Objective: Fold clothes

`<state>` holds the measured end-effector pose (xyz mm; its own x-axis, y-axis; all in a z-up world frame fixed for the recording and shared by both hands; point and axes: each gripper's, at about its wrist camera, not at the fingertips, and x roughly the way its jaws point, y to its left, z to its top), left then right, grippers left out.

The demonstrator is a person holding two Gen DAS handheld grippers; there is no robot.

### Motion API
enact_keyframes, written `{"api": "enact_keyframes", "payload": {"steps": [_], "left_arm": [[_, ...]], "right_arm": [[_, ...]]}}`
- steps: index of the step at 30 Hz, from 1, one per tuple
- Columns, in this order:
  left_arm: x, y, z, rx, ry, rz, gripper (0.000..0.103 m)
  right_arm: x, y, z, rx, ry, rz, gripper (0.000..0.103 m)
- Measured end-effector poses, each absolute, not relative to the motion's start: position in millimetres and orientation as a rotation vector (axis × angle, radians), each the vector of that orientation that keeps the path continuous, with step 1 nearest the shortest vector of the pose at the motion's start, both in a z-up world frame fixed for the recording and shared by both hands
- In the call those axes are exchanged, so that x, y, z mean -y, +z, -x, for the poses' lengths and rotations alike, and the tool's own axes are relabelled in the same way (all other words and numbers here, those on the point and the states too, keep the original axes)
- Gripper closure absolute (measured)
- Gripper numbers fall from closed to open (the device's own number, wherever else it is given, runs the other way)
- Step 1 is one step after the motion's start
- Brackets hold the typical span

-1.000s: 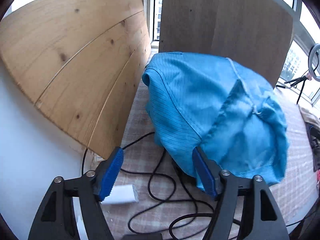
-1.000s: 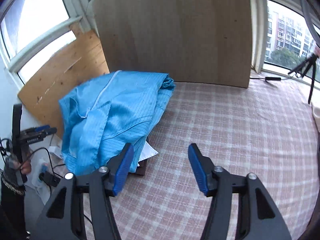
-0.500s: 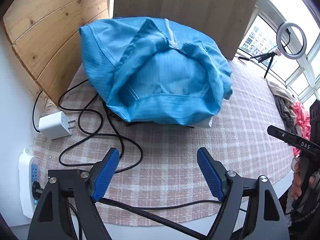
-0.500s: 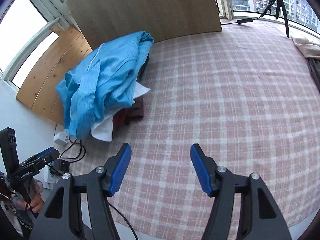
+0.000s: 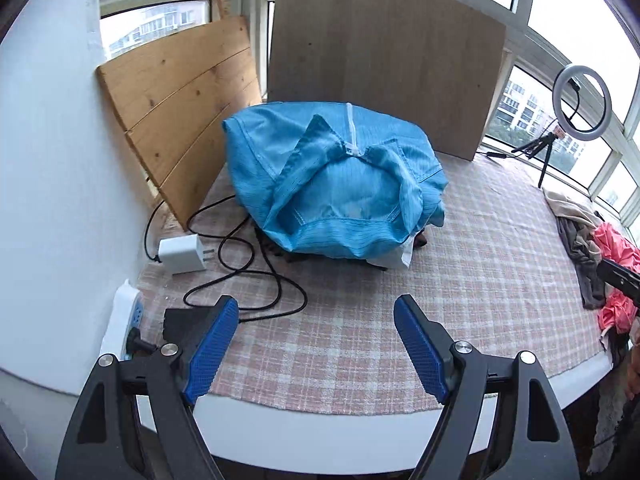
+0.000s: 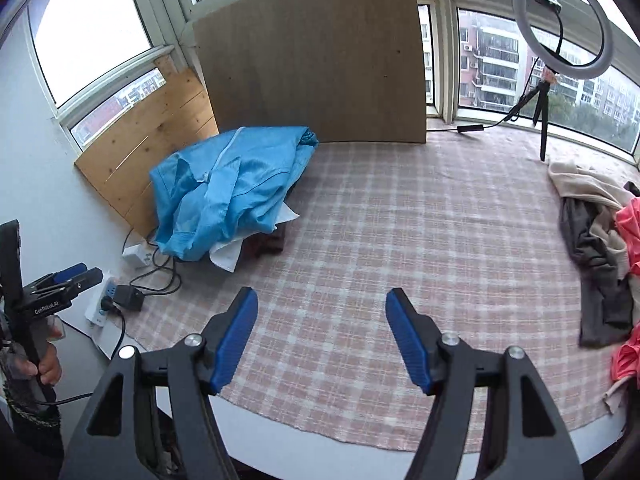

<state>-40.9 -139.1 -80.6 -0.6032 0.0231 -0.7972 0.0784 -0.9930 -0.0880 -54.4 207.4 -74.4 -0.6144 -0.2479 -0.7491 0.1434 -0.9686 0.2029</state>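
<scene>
A folded blue garment (image 5: 340,184) lies on top of a stack at the far left of the checked table; it also shows in the right wrist view (image 6: 228,188). A pile of loose clothes, grey, cream and pink (image 6: 600,240), lies at the right edge and shows in the left wrist view (image 5: 592,256) too. My left gripper (image 5: 316,316) is open and empty, held above the table's near edge. My right gripper (image 6: 322,306) is open and empty, above the near middle of the table. Both are well short of the blue garment.
A white charger (image 5: 182,254), black cables (image 5: 248,276) and a power strip (image 5: 124,320) lie at the left. Wooden boards (image 5: 384,80) lean at the back. A ring light on a tripod (image 6: 560,24) stands at the back right.
Both grippers have pulled back from the blue garment toward the table's near edge and risen. The garment stays on the stack. Both stay open.
</scene>
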Motion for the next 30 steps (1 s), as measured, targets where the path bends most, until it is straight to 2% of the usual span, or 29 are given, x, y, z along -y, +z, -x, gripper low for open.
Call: {"api": "enact_keyframes", "payload": {"steps": [5, 11, 17, 30], "left_arm": [[105.8, -88.1, 9.0, -0.238, -2.727, -1.388, 0.024], [50.2, -95.0, -29.3, -0.206, -2.709, -1.454, 0.024], [12.3, -83.8, -63.6, -0.158, -2.749, -1.398, 0.024], [-8.6, -68.6, -87.7, -0.122, -2.745, -1.345, 0.024]], "right_arm": [[-222.1, -92.5, 24.7, 0.144, -2.552, -1.301, 0.036], [-240.8, -114.1, -11.2, 0.094, -2.497, -1.335, 0.036], [-262.1, -128.8, -42.5, 0.101, -2.468, -1.317, 0.036], [-293.7, -130.2, -61.4, 0.135, -2.483, -1.306, 0.036]]}}
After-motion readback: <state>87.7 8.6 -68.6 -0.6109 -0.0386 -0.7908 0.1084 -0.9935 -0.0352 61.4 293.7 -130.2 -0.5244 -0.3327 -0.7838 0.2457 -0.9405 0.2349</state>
